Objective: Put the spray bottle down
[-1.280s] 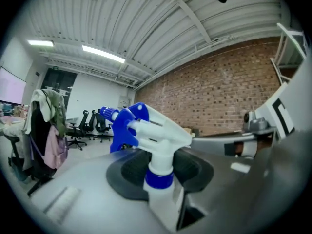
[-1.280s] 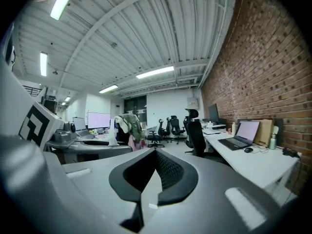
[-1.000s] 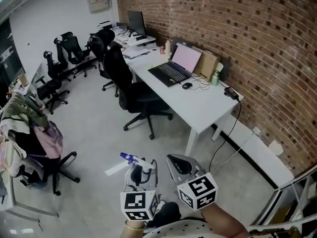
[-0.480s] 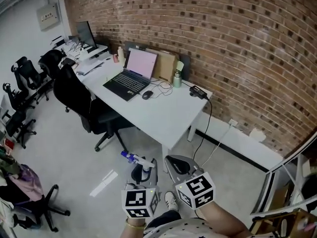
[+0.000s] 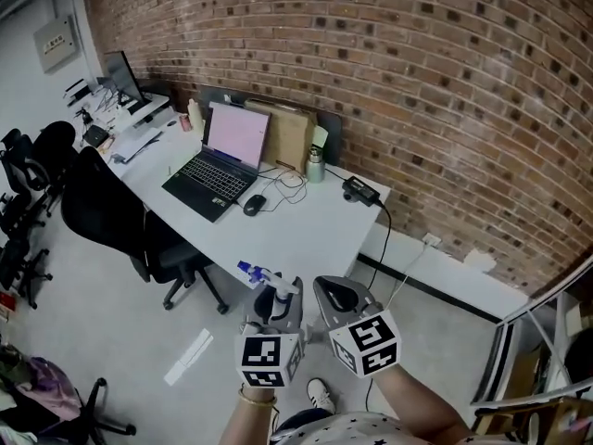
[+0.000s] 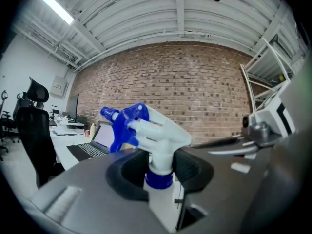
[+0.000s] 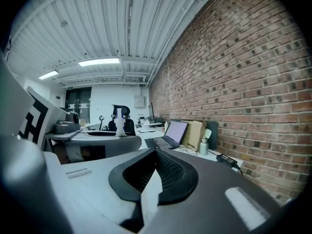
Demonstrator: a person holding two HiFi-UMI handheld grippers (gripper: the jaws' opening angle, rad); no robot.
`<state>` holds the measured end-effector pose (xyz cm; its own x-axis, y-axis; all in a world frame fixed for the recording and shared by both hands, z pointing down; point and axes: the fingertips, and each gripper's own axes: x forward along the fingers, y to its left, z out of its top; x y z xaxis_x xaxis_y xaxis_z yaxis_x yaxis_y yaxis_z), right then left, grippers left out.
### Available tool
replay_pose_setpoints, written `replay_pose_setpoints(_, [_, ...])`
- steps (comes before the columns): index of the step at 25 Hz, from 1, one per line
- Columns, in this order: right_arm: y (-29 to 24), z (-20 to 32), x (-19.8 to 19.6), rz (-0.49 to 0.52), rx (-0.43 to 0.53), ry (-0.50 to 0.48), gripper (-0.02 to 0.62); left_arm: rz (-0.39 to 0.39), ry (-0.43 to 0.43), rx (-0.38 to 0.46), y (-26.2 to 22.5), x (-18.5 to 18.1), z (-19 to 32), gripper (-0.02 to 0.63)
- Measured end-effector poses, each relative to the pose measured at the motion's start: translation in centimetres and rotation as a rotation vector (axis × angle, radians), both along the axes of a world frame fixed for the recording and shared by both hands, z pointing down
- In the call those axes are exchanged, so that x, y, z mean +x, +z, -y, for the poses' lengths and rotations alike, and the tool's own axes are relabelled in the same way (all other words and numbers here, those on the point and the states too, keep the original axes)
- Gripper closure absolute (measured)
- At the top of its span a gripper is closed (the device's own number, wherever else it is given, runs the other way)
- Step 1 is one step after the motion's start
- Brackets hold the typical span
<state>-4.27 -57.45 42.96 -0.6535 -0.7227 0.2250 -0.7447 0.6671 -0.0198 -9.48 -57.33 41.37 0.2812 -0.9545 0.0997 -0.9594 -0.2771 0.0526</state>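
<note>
A white spray bottle (image 5: 276, 291) with a blue trigger head (image 6: 127, 126) stands upright in my left gripper (image 5: 275, 311), whose jaws are shut on its neck just above the blue collar (image 6: 158, 178). The nozzle points left. My right gripper (image 5: 335, 297) is level beside it, on its right, shut with nothing between its pads (image 7: 168, 172). From the right gripper view the bottle's head (image 7: 118, 122) shows above the left gripper. Both grippers hover over the floor by the near edge of a white desk (image 5: 310, 235).
On the desk are an open laptop (image 5: 220, 160), a mouse (image 5: 252, 204), a green bottle (image 5: 317, 165) and a power brick (image 5: 358, 191) with cables. A black office chair (image 5: 107, 213) stands at the desk's left. A brick wall (image 5: 435, 109) runs behind; metal shelving (image 5: 547, 341) is at right.
The view has swung from the row of office chairs toward the brick wall and desk. Both grippers have come up to the desk's near edge, the bottle still gripped.
</note>
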Motion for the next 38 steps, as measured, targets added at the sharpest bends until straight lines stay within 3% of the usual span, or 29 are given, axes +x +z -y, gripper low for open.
replay_pose_setpoints(7, [2.7,7.8,1.3,0.011,-0.054,0.074,0.597,0.015,0.060,0.015,2.2,1.0,8.9,0.476])
replay_pose_setpoints(15, [4.9,11.5,1.4,0.030,-0.102,0.103,0.597,0.028,0.086,0.020,4.0,1.3,13.3,0.476])
replay_pose_setpoints(19, [5.3,12.0,1.3,0.035,-0.119,0.104,0.597,0.030,0.077,-0.041,4.5,0.9,13.9,0.474])
replay_pose_setpoints(30, [5.1,10.8,0.0,0.024,-0.119,0.070,0.597,0.024,0.054,-0.077,4.9,-0.6,13.0,0.397])
replay_pose_setpoints(38, [4.3,8.9,0.2,0.014,-0.099,0.063,0.597,0.015,0.036,-0.068,3.9,-1.0,10.8,0.385])
